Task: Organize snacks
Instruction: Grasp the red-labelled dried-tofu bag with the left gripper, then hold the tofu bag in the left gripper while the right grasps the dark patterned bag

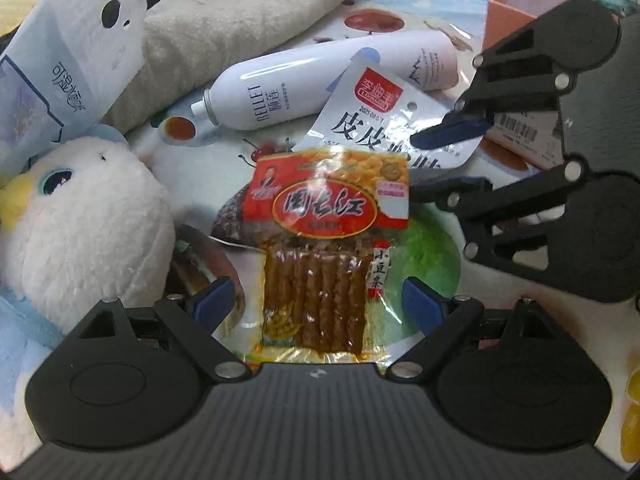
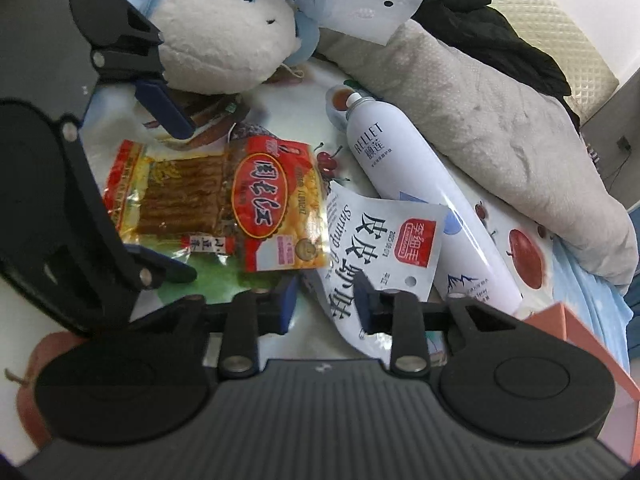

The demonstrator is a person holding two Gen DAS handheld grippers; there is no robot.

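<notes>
A red and yellow pack of brown tofu strips (image 1: 320,240) lies flat on the fruit-print cloth (image 1: 432,240). My left gripper (image 1: 318,300) stands open astride its lower half, one blue pad on each side, neither touching it. A white shrimp snack pouch (image 1: 384,120) lies partly under the red pack's top edge. My right gripper (image 2: 325,300) has the pouch's (image 2: 384,236) near edge between its narrowed fingers, with a gap still showing at the pads. In the right wrist view the left gripper (image 2: 190,200) straddles the red pack (image 2: 256,200).
A white spray can (image 1: 320,84) lies behind the pouch. A white plush toy (image 1: 80,224) sits left of the red pack. An orange box (image 1: 516,8) stands at the back right. A grey blanket (image 1: 240,12) and a blue-white bag (image 1: 68,56) fill the back.
</notes>
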